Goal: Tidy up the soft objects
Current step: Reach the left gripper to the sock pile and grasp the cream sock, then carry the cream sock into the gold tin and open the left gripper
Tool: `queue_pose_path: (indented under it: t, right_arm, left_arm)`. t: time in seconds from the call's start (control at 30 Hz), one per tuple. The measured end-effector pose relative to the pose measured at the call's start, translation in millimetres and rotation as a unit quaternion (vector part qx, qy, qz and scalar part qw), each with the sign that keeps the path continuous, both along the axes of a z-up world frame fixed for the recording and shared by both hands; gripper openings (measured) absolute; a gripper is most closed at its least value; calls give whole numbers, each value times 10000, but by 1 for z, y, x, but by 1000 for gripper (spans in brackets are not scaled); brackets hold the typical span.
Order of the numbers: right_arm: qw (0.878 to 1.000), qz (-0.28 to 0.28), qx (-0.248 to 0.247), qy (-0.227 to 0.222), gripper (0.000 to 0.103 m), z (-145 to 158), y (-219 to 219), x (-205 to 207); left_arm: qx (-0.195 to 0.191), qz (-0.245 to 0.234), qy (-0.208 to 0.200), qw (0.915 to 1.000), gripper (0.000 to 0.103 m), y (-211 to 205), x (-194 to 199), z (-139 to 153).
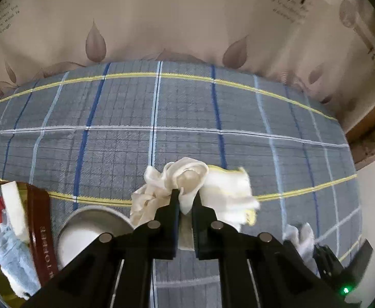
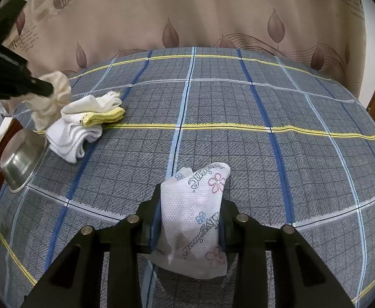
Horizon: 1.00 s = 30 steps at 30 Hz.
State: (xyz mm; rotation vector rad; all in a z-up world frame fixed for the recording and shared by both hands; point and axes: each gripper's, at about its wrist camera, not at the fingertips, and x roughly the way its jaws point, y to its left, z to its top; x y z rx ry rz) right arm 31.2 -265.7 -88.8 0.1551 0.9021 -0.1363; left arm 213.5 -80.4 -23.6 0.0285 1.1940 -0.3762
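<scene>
My left gripper (image 1: 186,197) is shut on a crumpled cream cloth (image 1: 161,192), held just above the plaid bed cover; the cloth also shows in the right wrist view (image 2: 51,97), with the left gripper (image 2: 46,88) at the far left. A pile of white and yellow socks (image 1: 228,192) lies just behind the cloth, and shows in the right wrist view (image 2: 84,120). My right gripper (image 2: 190,205) is shut on a white tissue pack with flower print (image 2: 197,218), held above the bed.
A steel bowl (image 1: 89,228) (image 2: 20,161) lies left of the cloth. A dark red box (image 1: 42,231) with a blue towel (image 1: 15,261) and red items sits at the far left. A patterned curtain (image 2: 187,12) hangs behind the bed. The right gripper's tissue pack (image 1: 300,241) shows at lower right.
</scene>
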Motion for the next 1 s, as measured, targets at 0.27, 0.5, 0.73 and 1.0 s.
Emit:
queue_pose_path:
  t: [0.27,0.5,0.73,1.0]
  right_arm:
    - [10000,1,-11,3,34,0,1,0]
    - [10000,4,-9,3,34,0,1,0]
    - [10000,6,-12,5,34,0,1,0]
    - [10000,8,-20,9,34,0,1,0]
  left_arm:
    - [-99,-199,-221,9995,8,14,-33,41]
    - [-145,-401,-450,9981,8,37,-66,78]
    - [-55,-295,-664,9973,8,81,-87,111]
    - [460,120,-954,9943,8,152,-91,133]
